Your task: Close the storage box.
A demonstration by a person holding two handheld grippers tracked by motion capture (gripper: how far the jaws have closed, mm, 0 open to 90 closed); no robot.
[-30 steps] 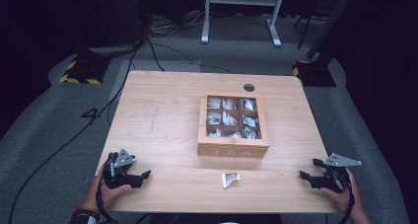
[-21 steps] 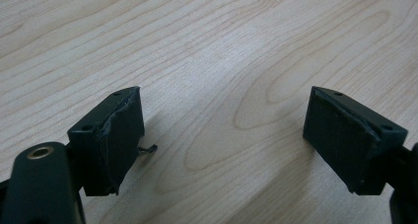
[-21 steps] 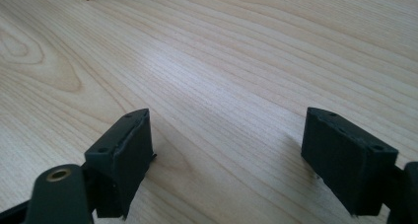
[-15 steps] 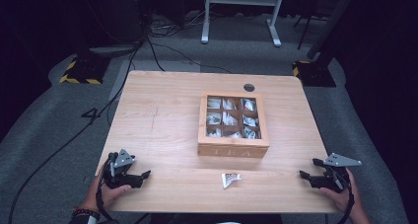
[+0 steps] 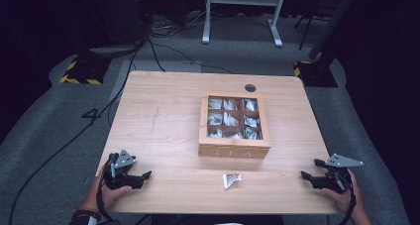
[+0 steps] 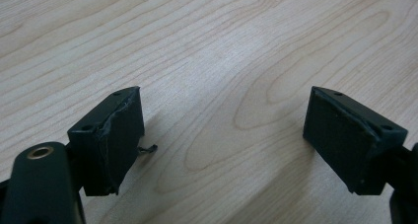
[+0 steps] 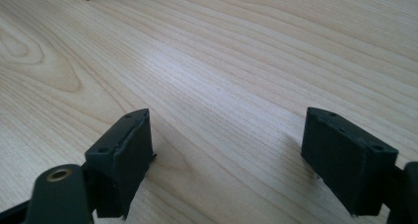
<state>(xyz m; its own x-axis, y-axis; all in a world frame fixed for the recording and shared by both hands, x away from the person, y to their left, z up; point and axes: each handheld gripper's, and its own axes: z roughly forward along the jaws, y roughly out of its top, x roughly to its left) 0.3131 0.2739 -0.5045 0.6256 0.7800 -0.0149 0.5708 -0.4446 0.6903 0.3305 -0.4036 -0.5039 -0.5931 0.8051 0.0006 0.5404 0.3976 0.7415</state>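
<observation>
While parted over bare wood with nothing between the jaws, left gripper and right gripper at the table's near corners, well apart from the tea bag lying between them, just before the closed tea box

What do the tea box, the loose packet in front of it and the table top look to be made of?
Tea box: light wood, matte, with "TEA" on its front; lid likely clear panes, since the packets show through. Loose packet: probably crinkled paper or foil, whitish. Table: pale wood or wood-look laminate, with clear grain.
</observation>
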